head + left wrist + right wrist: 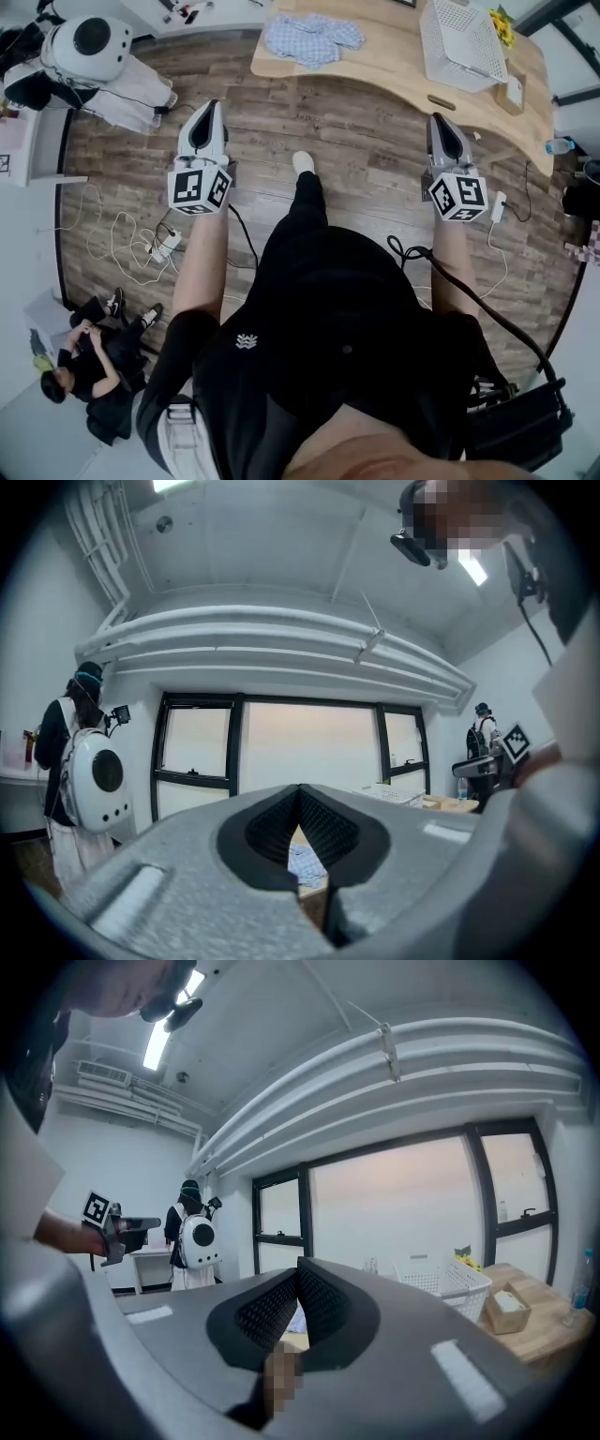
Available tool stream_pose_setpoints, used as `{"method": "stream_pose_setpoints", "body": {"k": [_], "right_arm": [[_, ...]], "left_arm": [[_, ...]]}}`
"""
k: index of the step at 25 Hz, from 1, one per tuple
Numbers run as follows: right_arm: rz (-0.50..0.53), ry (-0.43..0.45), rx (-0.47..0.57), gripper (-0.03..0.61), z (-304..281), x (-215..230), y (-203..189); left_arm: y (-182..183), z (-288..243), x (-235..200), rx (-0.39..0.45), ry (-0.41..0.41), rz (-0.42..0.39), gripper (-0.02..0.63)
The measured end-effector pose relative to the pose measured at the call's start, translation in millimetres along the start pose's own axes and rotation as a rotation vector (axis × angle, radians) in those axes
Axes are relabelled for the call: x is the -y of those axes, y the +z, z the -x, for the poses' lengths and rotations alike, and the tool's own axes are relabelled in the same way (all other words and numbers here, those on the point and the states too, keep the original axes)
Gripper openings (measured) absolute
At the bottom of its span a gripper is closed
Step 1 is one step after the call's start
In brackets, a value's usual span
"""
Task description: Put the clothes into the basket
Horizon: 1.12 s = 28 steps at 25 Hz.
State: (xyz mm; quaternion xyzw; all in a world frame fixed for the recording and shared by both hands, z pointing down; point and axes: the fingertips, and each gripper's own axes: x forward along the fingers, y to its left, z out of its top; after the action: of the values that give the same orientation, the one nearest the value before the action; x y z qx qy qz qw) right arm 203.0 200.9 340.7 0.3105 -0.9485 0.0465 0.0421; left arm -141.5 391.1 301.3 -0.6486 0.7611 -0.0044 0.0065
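Note:
A heap of blue checked clothes lies on the wooden table ahead of me. On the table's right part stands the white slatted basket. Both grippers hang over the floor, short of the table edge. My left gripper points at the table's left end, and its jaws are shut on nothing. A strip of the clothes shows below its closed tips. My right gripper points toward the basket; it is shut and empty.
A person with a round white backpack stands at the far left by a white desk. Someone else crouches on the floor at lower left. White cables and a power strip lie left of my legs. A small box sits beside the basket.

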Motion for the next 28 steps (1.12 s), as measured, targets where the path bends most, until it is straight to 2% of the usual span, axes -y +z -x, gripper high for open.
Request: {"method": "stream_pose_setpoints", "body": {"k": [9,20,28], "right_arm": [[0.023,-0.045,-0.042,-0.006,-123,23,17],[0.078,0.061,-0.133,-0.006,-317,4,20],[0.077,0.142,-0.150,-0.006,-404,-16,20]], "left_arm": [[-11,-126,-67,0.003,-0.061,0.001,0.000],[-52,-248,-162,-0.062,-0.062,0.040,0.000],[-59,-318,-191,-0.083,-0.099,0.057,0.000]]}}
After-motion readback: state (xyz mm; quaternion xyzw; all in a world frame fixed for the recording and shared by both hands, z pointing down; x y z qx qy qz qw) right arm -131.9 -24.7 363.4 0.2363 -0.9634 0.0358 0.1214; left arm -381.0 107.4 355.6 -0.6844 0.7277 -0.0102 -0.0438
